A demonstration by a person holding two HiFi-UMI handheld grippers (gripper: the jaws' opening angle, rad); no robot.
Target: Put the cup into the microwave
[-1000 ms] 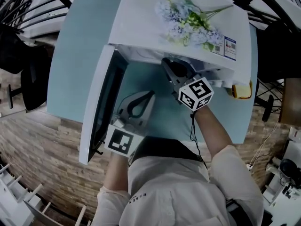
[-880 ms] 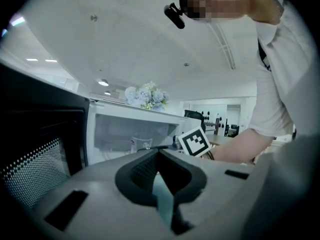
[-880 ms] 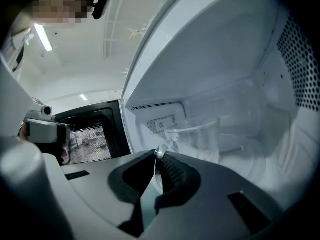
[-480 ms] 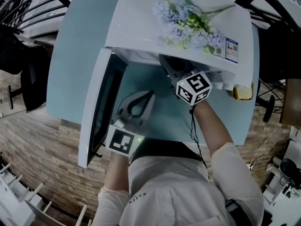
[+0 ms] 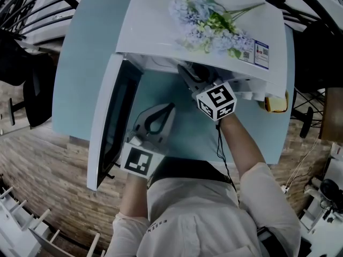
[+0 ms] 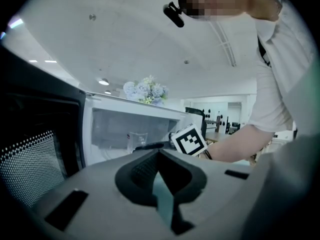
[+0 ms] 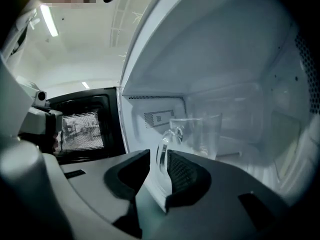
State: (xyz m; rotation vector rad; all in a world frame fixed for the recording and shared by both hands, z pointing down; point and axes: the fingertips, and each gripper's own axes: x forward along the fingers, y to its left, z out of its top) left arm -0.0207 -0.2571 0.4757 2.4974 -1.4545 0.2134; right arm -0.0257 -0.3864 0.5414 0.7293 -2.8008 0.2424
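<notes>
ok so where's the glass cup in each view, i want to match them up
Head view: not in it; the microwave top covers it.
Left gripper view: the glass cup stands left of centre, inside the cavity.
Right gripper view: near the centre, its handle between the right gripper tongs.
Shared landmark: the open microwave door, at the left in every view.

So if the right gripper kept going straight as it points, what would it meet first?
The glass cup: its handle stands between the right gripper's parted jaws, so the cup's body comes first, then probably the back wall of the microwave.
</notes>
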